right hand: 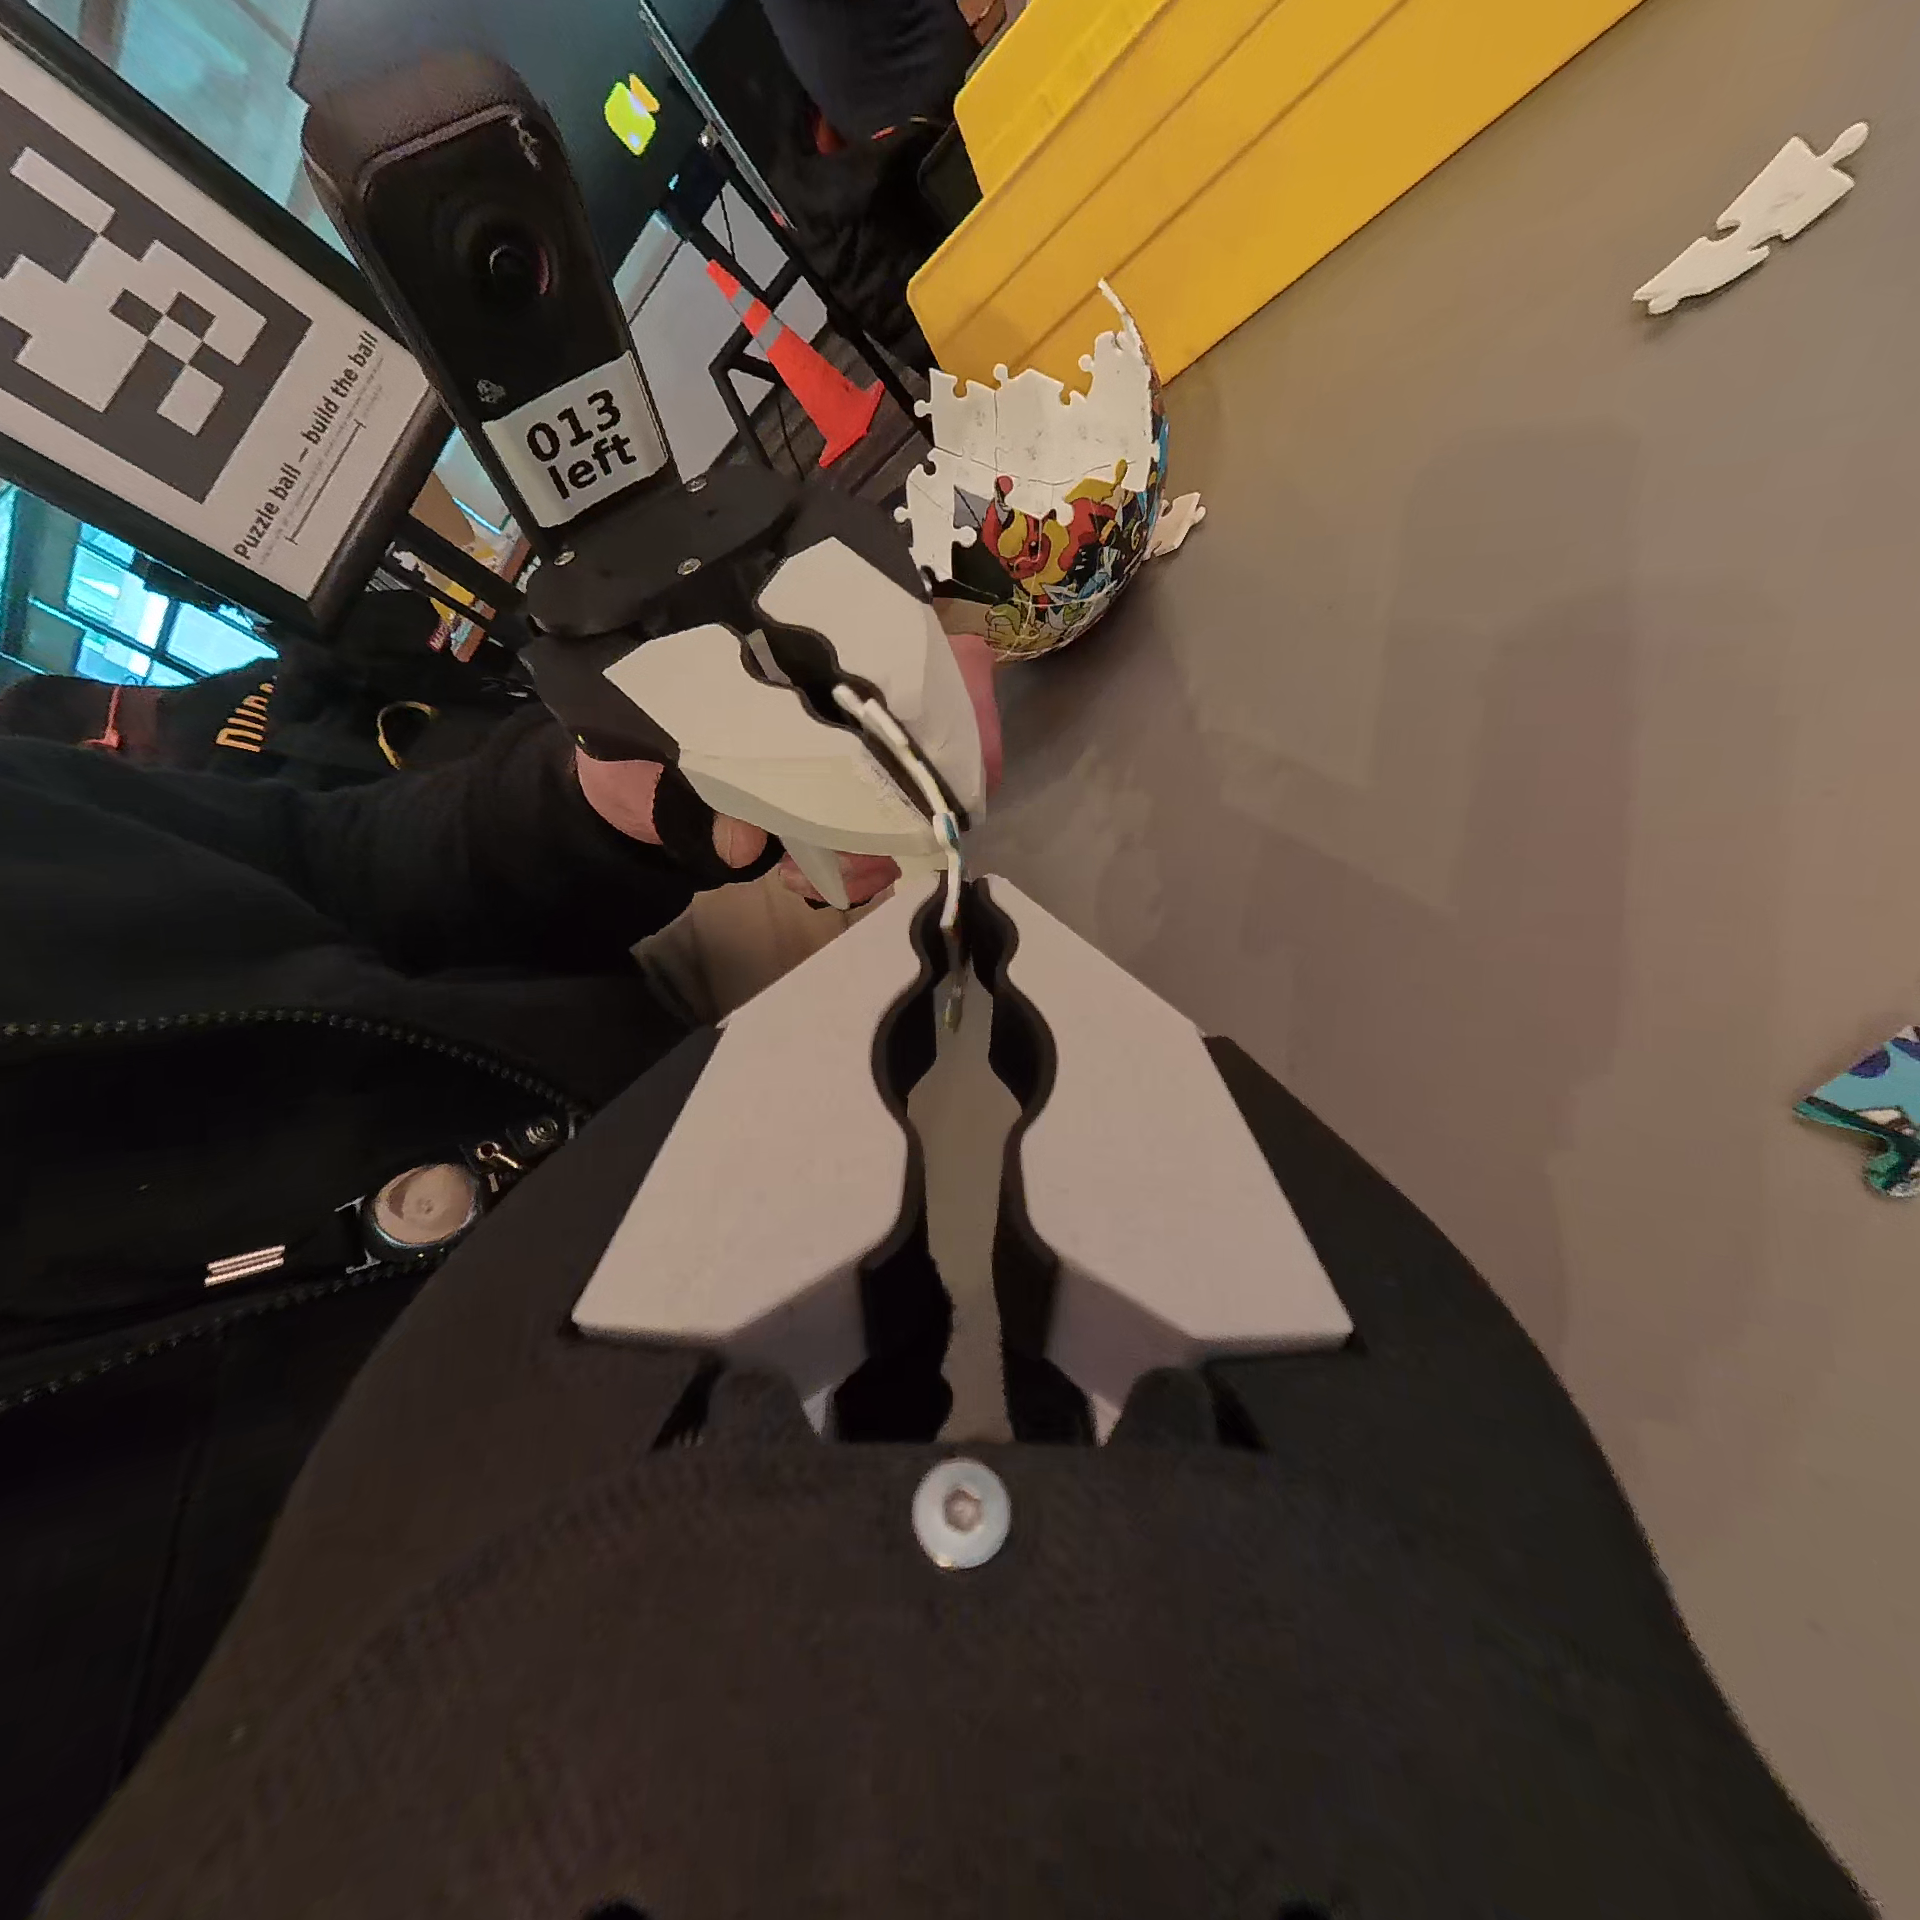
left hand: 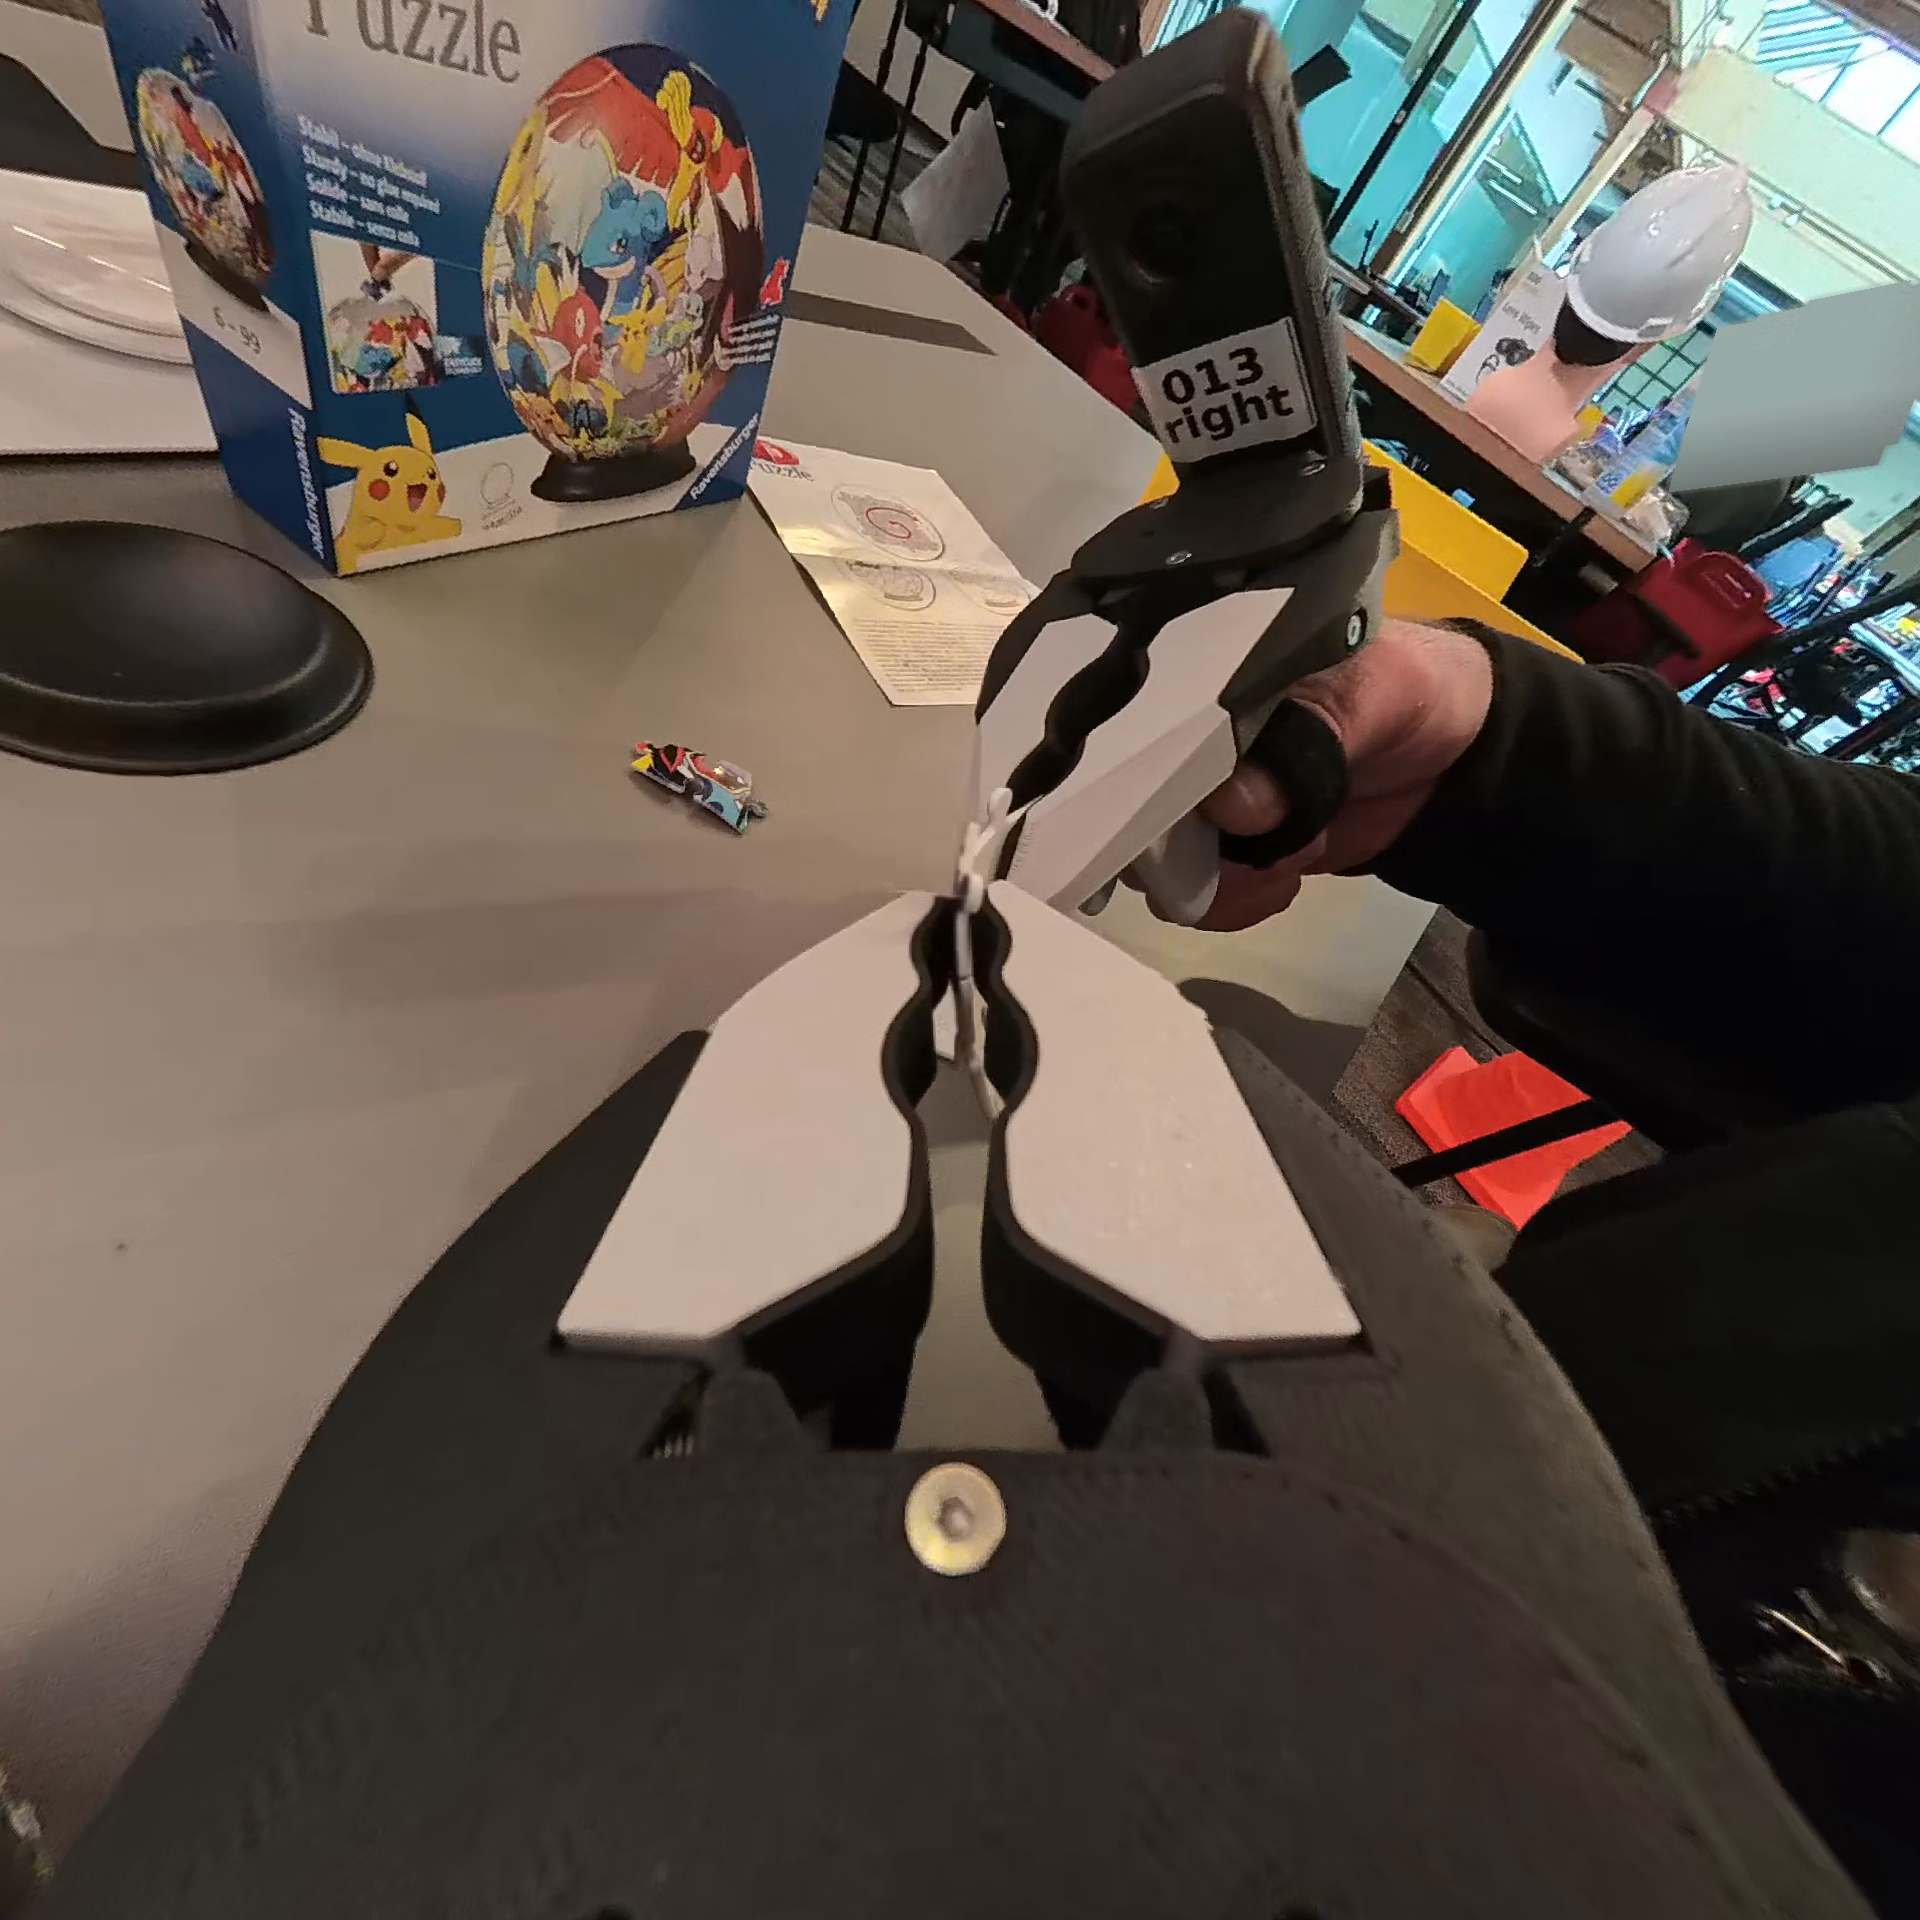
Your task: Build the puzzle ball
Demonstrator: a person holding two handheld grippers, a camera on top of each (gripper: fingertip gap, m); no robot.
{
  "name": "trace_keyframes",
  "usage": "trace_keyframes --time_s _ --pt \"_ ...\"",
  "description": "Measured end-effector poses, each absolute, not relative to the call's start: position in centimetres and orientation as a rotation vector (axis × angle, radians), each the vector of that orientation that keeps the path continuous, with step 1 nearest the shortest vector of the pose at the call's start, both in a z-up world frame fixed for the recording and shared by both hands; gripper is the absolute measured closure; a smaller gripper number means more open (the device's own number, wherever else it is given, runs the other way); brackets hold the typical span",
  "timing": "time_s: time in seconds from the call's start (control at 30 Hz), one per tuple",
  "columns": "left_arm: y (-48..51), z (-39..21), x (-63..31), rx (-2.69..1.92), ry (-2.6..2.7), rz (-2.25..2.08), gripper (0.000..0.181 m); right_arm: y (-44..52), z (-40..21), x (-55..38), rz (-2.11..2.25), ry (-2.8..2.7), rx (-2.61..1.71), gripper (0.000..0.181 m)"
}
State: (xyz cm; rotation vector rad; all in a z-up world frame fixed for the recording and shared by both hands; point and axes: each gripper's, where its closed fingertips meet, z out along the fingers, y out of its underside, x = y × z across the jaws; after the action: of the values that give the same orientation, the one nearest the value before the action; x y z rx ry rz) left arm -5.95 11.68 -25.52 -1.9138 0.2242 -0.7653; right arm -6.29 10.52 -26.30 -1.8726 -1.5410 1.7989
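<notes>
Grey tabletop (left hand: 312,1039) in a busy workshop, with a blue cardboard puzzle box (left hand: 468,260) standing at the far left and a folded white instruction sheet (left hand: 904,582) lying beside it. Above the table, tip to tip: left gripper (left hand: 961,925) closed on a thin curved white puzzle piece (left hand: 971,997), seen edge-on, and right gripper (left hand: 1003,831) closed on a second white puzzle piece (left hand: 987,842). Edges of the two pieces meeting, seemingly interlocked, at the point between the tips. Long axes roughly in one line, running from one set of tips into the other, so any press to seat the tabs likely has to go along that line. Half-built colourful puzzle ball shell (right hand: 1049,499) resting on the table beyond the left gripper (right hand: 951,821), well apart from the join. Loose pieces scattered: white strip (right hand: 1756,218), colourful strip (left hand: 696,784), teal fragment (right hand: 1870,1112).
</notes>
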Motion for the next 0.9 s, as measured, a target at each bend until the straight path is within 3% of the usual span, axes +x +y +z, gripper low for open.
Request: trace_keyframes --time_s 0.4,0.6,0.9 --pt "11.2 -24.8 -5.8 -1.867 0.202 -0.892 0.179 10.1 -25.7 -6.2 1.838 -1.554 -1.846 0.180" --pt "11.3 -24.8 -5.6 -1.843 0.165 -0.935 0.179 10.5 -25.5 -6.3 1.822 -1.539 -1.846 0.171" --pt "11.4 -24.8 -5.8 -1.829 0.141 -0.955 0.179 10.9 -25.1 -6.1 1.859 -1.500 -1.835 0.179"
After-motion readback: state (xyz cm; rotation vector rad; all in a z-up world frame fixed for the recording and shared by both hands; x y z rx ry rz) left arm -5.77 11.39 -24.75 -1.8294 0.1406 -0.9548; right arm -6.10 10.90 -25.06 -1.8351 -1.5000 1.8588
